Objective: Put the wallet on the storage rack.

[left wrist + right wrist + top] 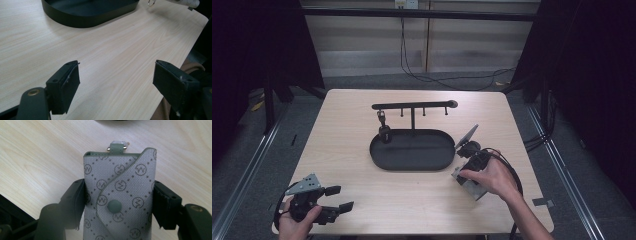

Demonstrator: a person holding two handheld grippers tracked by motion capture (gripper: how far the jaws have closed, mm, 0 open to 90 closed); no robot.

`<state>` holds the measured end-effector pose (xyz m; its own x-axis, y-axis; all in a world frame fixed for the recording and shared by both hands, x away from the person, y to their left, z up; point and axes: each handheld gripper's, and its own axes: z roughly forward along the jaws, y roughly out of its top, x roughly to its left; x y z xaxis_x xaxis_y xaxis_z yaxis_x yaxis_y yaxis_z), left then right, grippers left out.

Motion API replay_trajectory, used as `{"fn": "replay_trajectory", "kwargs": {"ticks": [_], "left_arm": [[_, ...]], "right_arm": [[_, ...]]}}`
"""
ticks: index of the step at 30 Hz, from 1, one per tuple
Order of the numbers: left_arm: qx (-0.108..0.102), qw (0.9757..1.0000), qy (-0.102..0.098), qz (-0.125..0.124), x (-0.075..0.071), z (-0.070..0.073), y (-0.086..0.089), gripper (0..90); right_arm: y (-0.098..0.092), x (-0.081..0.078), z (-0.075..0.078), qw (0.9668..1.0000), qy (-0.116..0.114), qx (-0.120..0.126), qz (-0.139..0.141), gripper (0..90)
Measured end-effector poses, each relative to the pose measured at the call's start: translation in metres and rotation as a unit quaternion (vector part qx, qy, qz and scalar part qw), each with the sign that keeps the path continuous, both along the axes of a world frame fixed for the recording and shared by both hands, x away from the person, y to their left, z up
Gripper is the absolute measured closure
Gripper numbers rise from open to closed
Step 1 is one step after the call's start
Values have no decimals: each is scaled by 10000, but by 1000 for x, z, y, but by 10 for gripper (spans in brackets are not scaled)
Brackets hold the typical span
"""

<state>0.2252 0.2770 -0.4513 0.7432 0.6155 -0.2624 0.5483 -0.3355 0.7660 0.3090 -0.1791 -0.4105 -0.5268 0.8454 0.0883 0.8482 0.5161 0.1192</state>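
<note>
Key pouch (pixel 118 195), grey, printed with circled "W" monograms, clamped in right tongs (pixel 119 206).

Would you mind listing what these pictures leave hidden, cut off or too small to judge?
- Key pouch: in the right gripper view its lower end is cut off by the bottom edge, and the right gripper covers its sides.
- Contents of the pouch: the snapped flap hides them.
- Small dark item hanging from the stand: too small in the high view to identify.
- Tray: in the left gripper view the top edge cuts off its far part.
</note>
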Motion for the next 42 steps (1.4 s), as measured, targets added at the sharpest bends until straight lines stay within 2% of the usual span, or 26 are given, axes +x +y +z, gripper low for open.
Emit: {"fn": "replay_trajectory", "kwargs": {"ticks": [7,9,18,21,29,34,39,42], "left_arm": [[5,10000,-15,0,0,0,0,212],[-21,10000,-74,-6,-1,1,0,212],[12,10000,-63,-25,-1,1,0,212],[13,10000,-50,-37,0,0,-1,212],[31,10000,-49,-44,0,0,-1,212],[31,9999,-67,-88,0,1,-2,210],[44,9999,-69,-105,0,0,-2,210],[40,9999,-52,-99,-1,0,-2,210]], "right_arm": [[-1,4,8,10000,-49,-53,-29,345],[-1,5,9,10000,-71,-46,-18,345],[1,9,20,9997,-205,-101,-38,345],[0,12,21,9998,-166,-111,-85,345],[0,23,33,9992,-291,-100,-248,345],[5,30,35,9992,-310,-88,-248,345],[8,38,39,9990,-362,-11,-275,346],[9,42,41,9986,-365,168,-337,346]]}}
